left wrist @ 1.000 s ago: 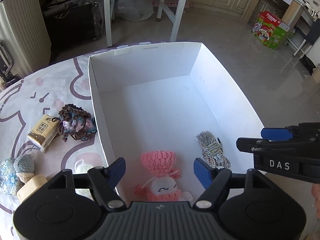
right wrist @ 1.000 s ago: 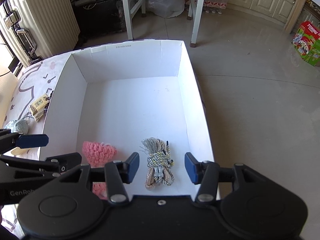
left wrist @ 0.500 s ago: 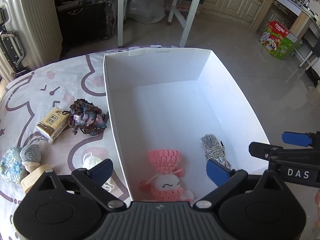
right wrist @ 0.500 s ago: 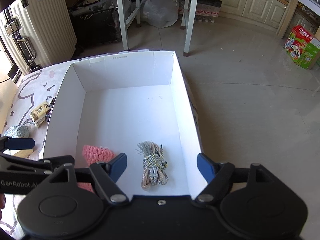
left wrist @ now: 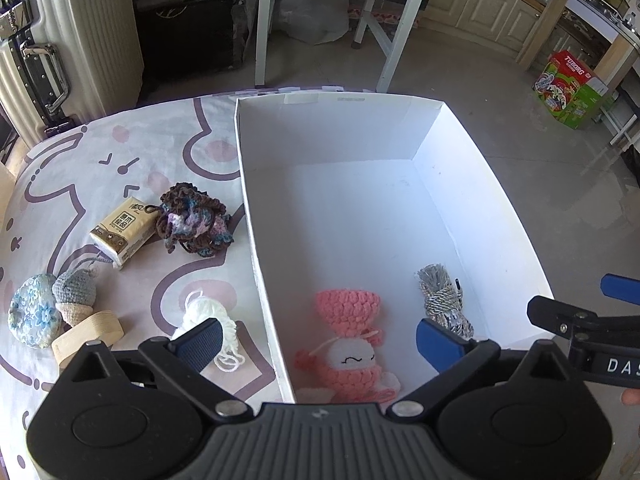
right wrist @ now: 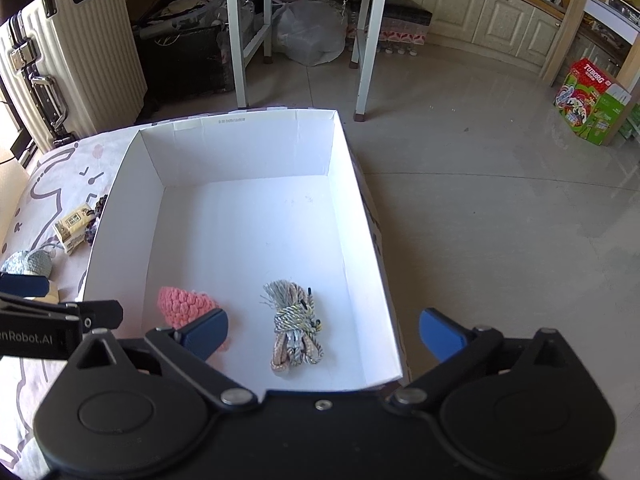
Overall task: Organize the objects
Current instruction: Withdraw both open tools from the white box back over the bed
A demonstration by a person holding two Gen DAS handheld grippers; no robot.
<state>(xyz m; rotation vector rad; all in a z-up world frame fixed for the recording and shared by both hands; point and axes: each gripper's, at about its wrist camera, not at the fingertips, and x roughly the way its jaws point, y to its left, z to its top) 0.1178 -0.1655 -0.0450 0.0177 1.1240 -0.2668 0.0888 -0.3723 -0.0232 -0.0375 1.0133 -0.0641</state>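
Note:
A white open box [left wrist: 248, 200] stands on the patterned tablecloth. On its floor at the near end lie a pink crochet doll [left wrist: 348, 336] and a grey-gold rope bundle [left wrist: 440, 304]. My left gripper [left wrist: 318, 344] hovers above the doll, its jaws still opening, and nothing is pressed between its pads. In the right wrist view my right gripper [right wrist: 323, 336] hangs over the rope bundle [right wrist: 294, 328], jaws also opening wide and clear of it. The doll [right wrist: 182, 306] lies to the left of the rope, partly behind a fingertip.
Left of the box on the cloth lie a tissue pack [left wrist: 122, 232], a brown-purple crochet piece [left wrist: 192, 220], white yarn [left wrist: 204, 312], a grey crochet cone [left wrist: 76, 296], a blue floral pouch [left wrist: 32, 316] and a wooden ring [left wrist: 88, 336]. A suitcase [right wrist: 72, 64] stands beyond.
Both grippers' jaws have spread from narrow to wide. Both views have drawn back a little from the box. The doll and the rope bundle lie still on the box floor.

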